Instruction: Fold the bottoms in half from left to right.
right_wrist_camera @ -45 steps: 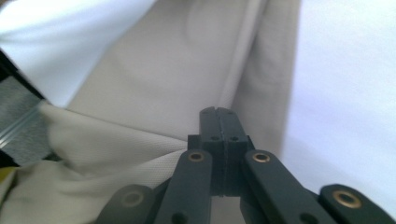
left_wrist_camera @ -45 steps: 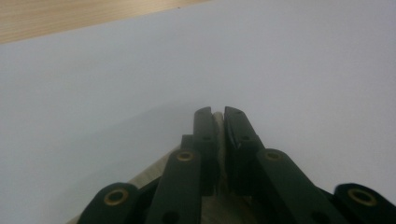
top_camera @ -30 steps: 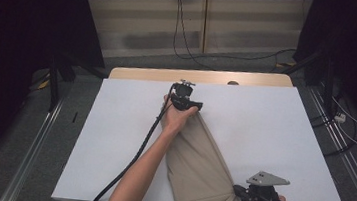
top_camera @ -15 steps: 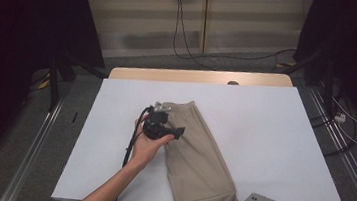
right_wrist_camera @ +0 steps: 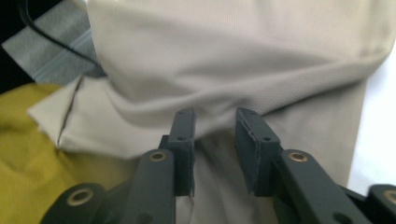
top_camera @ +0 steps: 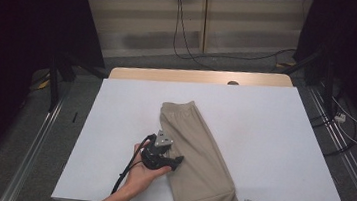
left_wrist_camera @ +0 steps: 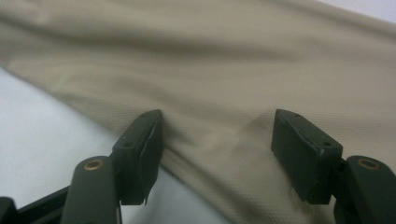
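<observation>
The white table [top_camera: 273,140] carried the work, and everything else I place against it. Across its middle lay the beige trousers [top_camera: 196,147], folded into a long strip that ran from near the table's centre down over its near edge, so both my tools could reach it from my side. My left gripper [top_camera: 172,161] sat low on the table at the strip's left edge, jaws spread wide with cloth between them but the pads [left_wrist_camera: 144,140] not pressing, I judged so as to take the fold's edge. My right gripper [right_wrist_camera: 215,140] hung at the table's near edge where the trousers spilled off; its jaws had just been opening, a narrow gap now, nothing pinched, the fabric lying beyond the tips.
</observation>
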`<act>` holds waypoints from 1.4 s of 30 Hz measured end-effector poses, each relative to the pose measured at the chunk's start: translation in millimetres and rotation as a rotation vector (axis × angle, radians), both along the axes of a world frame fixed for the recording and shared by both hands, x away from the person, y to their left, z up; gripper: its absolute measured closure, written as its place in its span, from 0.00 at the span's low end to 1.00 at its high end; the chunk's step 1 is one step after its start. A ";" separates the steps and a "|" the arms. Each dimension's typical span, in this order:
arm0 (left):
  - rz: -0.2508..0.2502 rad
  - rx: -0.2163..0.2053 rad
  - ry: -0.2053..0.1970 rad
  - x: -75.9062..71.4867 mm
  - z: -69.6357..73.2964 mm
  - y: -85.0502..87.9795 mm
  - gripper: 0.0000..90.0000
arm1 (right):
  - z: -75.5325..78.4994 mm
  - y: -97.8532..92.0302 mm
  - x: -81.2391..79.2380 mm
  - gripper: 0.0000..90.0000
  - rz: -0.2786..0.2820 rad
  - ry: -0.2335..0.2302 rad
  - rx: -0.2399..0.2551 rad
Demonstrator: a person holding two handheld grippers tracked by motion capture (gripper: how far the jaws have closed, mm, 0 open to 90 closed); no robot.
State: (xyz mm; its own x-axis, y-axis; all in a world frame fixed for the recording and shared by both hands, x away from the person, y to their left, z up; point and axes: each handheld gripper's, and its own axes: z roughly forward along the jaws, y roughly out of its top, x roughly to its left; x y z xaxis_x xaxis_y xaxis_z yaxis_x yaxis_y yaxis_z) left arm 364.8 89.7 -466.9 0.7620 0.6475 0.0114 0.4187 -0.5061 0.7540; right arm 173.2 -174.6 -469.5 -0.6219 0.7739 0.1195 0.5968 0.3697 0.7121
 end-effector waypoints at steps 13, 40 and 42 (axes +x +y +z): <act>-0.004 -0.007 0.000 0.7 -0.7 0.0 0.37 | 2.5 0.0 15.3 0.74 -0.091 -0.080 -0.031; -0.006 -0.028 0.055 -36.3 19.8 30.5 0.41 | 22.9 -44.5 40.8 0.70 -0.139 -0.102 0.017; -0.032 -0.027 0.075 -50.7 20.0 34.9 0.46 | 24.6 -40.7 54.6 0.71 -0.128 -0.103 0.019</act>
State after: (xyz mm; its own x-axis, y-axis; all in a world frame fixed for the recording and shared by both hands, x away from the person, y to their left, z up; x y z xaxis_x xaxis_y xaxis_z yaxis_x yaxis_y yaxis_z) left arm 314.1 124.7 -446.9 0.7802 0.6223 -0.0636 0.4585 -0.4997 0.7349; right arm 227.8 -215.4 -444.9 -0.5281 0.8458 0.0754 0.5619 0.2815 0.7779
